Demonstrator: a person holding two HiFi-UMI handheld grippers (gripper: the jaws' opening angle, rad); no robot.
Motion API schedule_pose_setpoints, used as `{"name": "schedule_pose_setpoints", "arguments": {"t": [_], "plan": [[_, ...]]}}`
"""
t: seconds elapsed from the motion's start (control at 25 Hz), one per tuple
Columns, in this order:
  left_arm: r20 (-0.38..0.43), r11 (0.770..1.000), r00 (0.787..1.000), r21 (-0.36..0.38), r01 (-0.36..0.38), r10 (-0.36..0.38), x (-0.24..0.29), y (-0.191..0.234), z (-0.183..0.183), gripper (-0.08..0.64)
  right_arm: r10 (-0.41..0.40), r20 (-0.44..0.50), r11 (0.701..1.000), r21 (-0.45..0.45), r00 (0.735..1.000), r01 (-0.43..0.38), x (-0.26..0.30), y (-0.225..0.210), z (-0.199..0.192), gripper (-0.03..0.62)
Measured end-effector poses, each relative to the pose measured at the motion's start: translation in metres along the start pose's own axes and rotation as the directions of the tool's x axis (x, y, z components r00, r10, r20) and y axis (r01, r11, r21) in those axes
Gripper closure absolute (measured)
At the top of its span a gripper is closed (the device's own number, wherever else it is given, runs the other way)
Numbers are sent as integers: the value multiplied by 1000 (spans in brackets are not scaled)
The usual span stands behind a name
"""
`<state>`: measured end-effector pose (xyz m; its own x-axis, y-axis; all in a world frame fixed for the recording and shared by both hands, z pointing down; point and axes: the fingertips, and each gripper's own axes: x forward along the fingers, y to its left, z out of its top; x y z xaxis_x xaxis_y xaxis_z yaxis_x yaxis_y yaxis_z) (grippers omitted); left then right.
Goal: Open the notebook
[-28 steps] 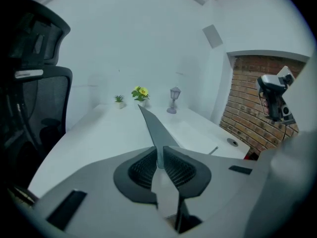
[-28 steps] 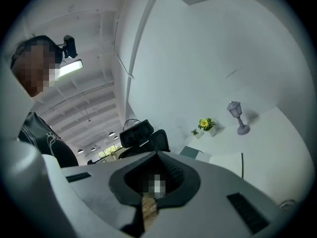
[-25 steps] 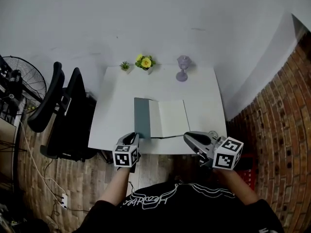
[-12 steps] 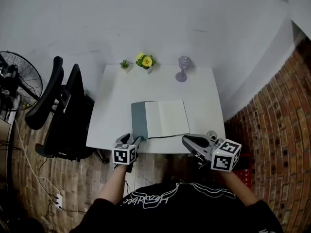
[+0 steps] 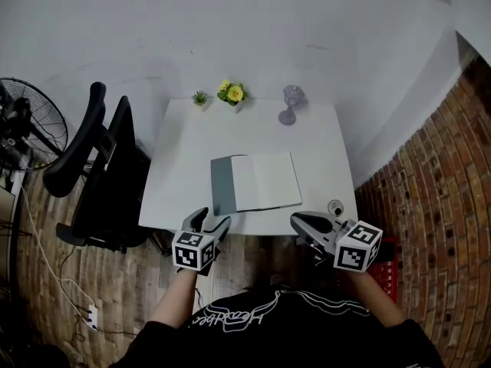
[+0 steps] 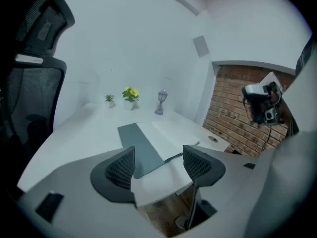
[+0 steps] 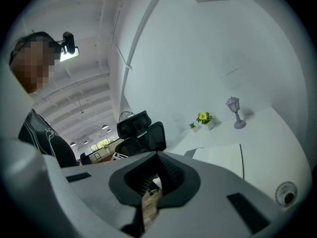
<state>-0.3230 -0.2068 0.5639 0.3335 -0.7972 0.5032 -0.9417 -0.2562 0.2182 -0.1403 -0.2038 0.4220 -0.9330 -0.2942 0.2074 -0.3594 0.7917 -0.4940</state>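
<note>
The notebook [image 5: 255, 182] lies open and flat on the white table [image 5: 184, 152], its grey cover [image 5: 222, 185] spread to the left of a blank white page. My left gripper [image 5: 212, 221] hovers just off the table's front edge, short of the notebook [image 6: 148, 143]. Its jaws are opening and nothing is between them. My right gripper [image 5: 298, 221] hangs off the front edge to the right, jaw tips together and empty. The notebook [image 7: 220, 157] shows past the right gripper [image 7: 158, 156].
Two small potted plants [image 5: 230, 95] and a lilac lantern [image 5: 290, 103] stand along the table's back edge. A round grommet [image 5: 334, 206] sits at the front right corner. A black office chair [image 5: 92, 175] and a fan [image 5: 23, 121] stand left; a brick wall [image 5: 437, 205] lies right.
The left gripper has let go at the notebook's front left corner, opened its jaws and drawn back off the table edge. The right gripper has shifted slightly, still shut.
</note>
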Motion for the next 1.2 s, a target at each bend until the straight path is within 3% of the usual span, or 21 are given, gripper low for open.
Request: {"name": "schedule_pose_setpoints", "arguments": {"t": [0.16, 0.32, 0.44, 0.52, 0.64, 0.72, 0.92, 1.2], "plan": [[60, 997, 995, 14, 78, -79, -25, -35, 24, 253, -10, 18, 1000, 1, 1000, 10, -3, 9, -7, 591], [142, 981, 971, 5, 193, -191, -57, -74, 52, 327, -17, 57, 1000, 8, 998, 16, -9, 18, -9, 591], [182, 959, 942, 57, 276, -282, -82, -104, 71, 383, -13, 83, 1000, 7, 996, 12, -14, 29, -14, 591], [198, 937, 917, 104, 332, -347, -101, -124, 80, 509, -5, 103, 1000, 2, 995, 5, -17, 38, -15, 591], [237, 900, 868, 138, 414, -436, -131, -146, 95, 517, 14, 134, 1000, -14, 991, -12, -17, 54, -14, 591], [254, 887, 850, 162, 433, -462, -146, -152, 102, 518, 28, 157, 999, -31, 987, -23, -17, 65, -11, 591], [254, 872, 835, 175, 457, -489, -160, -158, 103, 525, 65, 200, 996, -76, 978, -51, -22, 88, -5, 591], [251, 882, 846, 154, 445, -470, -148, -162, 105, 523, 105, 188, 991, -98, 977, -88, -30, 85, -4, 591]]}}
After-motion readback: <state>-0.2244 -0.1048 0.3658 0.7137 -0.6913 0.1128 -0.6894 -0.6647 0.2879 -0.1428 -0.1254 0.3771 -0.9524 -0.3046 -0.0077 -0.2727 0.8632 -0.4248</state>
